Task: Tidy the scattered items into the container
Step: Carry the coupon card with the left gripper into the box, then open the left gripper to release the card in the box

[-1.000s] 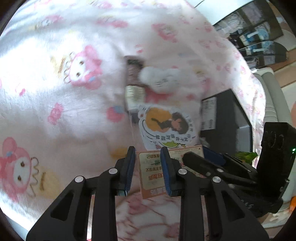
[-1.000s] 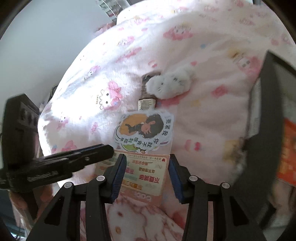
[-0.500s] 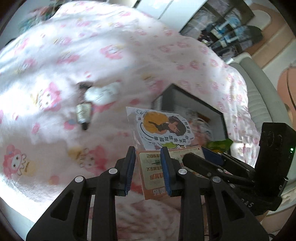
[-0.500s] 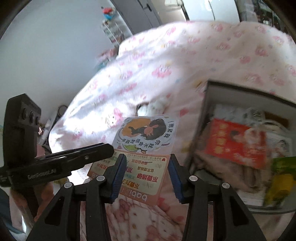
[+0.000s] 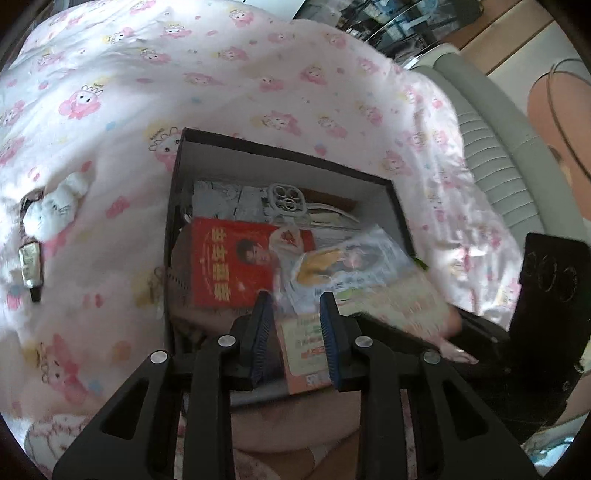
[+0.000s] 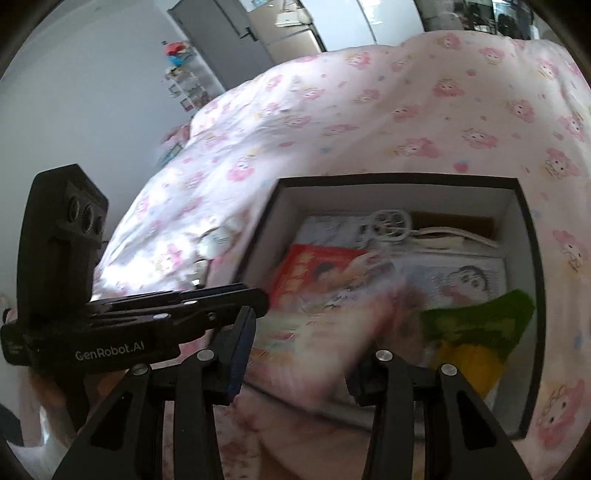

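Note:
A pink-orange printed packet [image 5: 306, 347] with a clear cartoon sticker bag [image 5: 343, 262] on its far end hangs over the open black box [image 5: 280, 155]. My left gripper [image 5: 294, 306] is shut on the packet's near end. My right gripper [image 6: 306, 343] has the same packet [image 6: 325, 332], blurred, across its jaws, which are closing on it. The box [image 6: 391, 180] lies on the pink blanket and holds a red booklet [image 5: 229, 266], a white ringed piece [image 5: 286, 195], a cartoon sheet [image 6: 469, 280] and a green and yellow pack [image 6: 476, 328]. The two grippers stand side by side at the box's near edge.
A white plush toy [image 5: 55, 206] and a small tube [image 5: 31, 266] lie on the blanket [image 5: 110, 92] left of the box. A grey sofa arm [image 5: 491, 147] runs along the right. Shelves and a cabinet [image 6: 236, 33] stand behind the bed.
Both grippers have carried the packet from above the blanket beside the plush toy across to above the box. The toy and tube have slid to the left edge of the left wrist view.

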A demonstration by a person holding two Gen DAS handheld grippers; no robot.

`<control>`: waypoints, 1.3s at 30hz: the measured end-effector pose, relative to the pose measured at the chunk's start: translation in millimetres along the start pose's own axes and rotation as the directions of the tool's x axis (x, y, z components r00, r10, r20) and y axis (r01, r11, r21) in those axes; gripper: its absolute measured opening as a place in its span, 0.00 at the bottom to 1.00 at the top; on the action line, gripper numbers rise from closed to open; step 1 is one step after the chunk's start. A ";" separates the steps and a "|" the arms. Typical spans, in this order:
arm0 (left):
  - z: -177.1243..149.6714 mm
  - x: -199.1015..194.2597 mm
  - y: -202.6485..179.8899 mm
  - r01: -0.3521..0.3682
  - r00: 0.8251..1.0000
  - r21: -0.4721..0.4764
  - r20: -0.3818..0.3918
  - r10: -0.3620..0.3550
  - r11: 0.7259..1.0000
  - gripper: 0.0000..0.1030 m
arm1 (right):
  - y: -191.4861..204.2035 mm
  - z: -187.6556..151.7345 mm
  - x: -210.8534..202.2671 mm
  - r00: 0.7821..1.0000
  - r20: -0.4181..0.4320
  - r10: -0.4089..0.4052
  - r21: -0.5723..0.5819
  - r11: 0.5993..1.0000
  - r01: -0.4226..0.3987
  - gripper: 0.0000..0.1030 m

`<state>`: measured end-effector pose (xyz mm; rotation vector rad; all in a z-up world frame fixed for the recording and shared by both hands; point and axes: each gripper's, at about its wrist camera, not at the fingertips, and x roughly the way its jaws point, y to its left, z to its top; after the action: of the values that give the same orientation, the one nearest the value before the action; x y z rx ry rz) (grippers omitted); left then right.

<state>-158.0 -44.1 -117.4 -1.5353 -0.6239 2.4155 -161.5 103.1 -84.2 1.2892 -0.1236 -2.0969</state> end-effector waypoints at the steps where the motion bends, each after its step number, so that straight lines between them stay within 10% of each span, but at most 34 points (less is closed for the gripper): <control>1: 2.1 5.2 0.9 -0.013 1.000 -0.005 -0.007 0.013 1.000 0.25 | -5.4 3.2 7.2 1.000 -0.015 -0.003 0.003 1.000 0.003 0.39; 20: -19.5 59.6 6.7 -0.081 0.981 -0.045 -0.179 0.072 0.996 0.27 | -78.8 -2.8 1.5 0.997 -0.036 -0.061 0.165 0.984 0.066 0.39; 36: -20.4 40.2 10.3 -0.121 0.988 -0.049 -0.098 0.116 0.991 0.25 | -54.3 -21.6 55.1 0.979 -0.203 0.035 0.110 0.994 -0.013 0.39; 39: -20.1 41.3 3.9 -0.101 0.990 -0.026 -0.098 0.098 0.995 0.25 | -56.2 -20.9 45.1 0.987 -0.153 -0.052 0.091 0.994 0.066 0.39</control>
<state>-157.7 -26.5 -160.0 -1.7231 -0.5813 2.3949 -184.8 125.8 -151.9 1.5210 -0.1229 -2.0554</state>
